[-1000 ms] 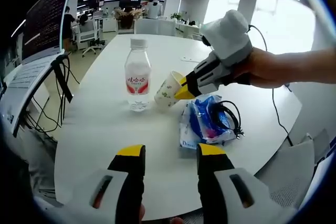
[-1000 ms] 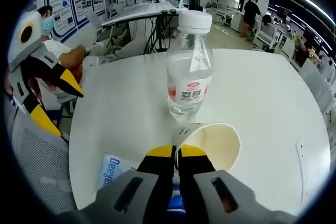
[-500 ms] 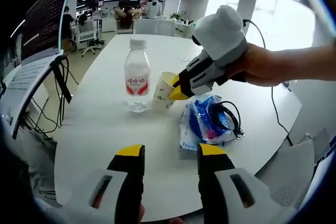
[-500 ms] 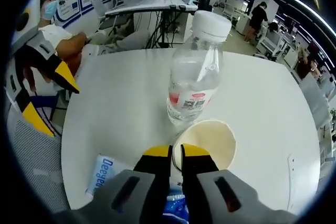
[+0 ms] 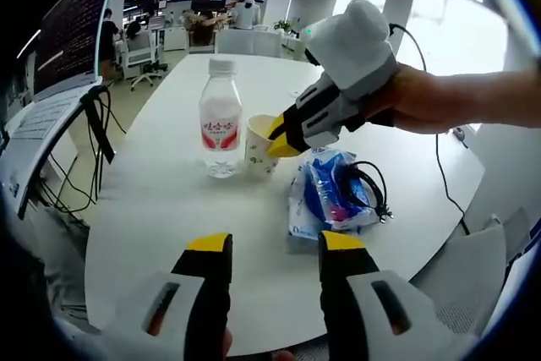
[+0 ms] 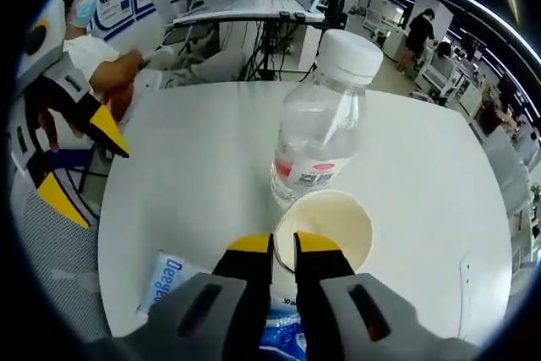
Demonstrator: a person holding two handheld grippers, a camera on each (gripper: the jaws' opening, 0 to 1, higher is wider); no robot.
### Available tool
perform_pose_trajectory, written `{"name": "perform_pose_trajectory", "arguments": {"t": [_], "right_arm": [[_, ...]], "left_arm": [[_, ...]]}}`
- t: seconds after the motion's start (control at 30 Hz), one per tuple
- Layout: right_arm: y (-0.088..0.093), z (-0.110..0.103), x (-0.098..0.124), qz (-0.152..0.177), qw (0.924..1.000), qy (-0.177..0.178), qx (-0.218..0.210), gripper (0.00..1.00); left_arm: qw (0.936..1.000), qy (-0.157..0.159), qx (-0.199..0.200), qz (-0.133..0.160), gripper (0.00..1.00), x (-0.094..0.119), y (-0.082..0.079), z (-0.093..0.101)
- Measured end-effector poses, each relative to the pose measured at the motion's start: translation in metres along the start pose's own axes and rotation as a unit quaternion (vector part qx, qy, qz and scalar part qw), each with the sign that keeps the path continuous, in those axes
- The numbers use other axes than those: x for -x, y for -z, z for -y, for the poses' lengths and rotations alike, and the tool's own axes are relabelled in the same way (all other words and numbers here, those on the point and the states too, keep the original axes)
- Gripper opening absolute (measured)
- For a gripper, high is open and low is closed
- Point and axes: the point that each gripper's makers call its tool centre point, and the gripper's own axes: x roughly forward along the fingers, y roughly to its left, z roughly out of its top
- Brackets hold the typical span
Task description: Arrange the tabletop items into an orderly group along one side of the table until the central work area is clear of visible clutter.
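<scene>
White table hosts a half-done tidy: right gripper, jaws nearly closed on the paper cup rim, sets it beside the bottle; wipes packet and cable remain; left gripper waits wide, empty.

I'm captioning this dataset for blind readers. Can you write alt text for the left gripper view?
The right gripper, held in a person's hand, pinches the rim of a paper cup standing beside a water bottle on a white table. A blue tissue pack with a black cable lies nearby; the left gripper hangs open in front.
</scene>
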Motion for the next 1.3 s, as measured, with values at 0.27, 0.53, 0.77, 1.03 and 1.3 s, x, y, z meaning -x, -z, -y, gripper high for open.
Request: {"name": "perform_pose_trajectory", "arguments": {"t": [0.27,0.53,0.77,1.03,1.3], "right_arm": [[-0.003,-0.002,0.003,0.006,0.9999,0.001,0.008,0.09],[-0.005,-0.005,0.008,0.012,0.9998,0.001,0.017,0.09],[-0.001,-0.012,0.003,-0.005,0.9985,-0.002,0.054,0.0],[-0.004,-0.01,0.001,-0.006,0.9971,0.008,0.076,0.0],[-0.002,-0.009,-0.002,-0.018,0.996,0.009,0.087,0.04]], "left_arm": [[1.0,-0.001,0.001,0.003,0.4,0.002,0.0,0.0],[1.0,0.0,0.001,0.005,0.4,0.004,0.001,0.004],[1.0,0.001,0.004,0.004,0.4,0.006,0.003,0.005],[0.9999,-0.003,0.009,0.006,0.4,0.008,0.003,0.0],[0.9999,-0.005,0.01,0.006,0.4,0.01,0.005,-0.003]]}}
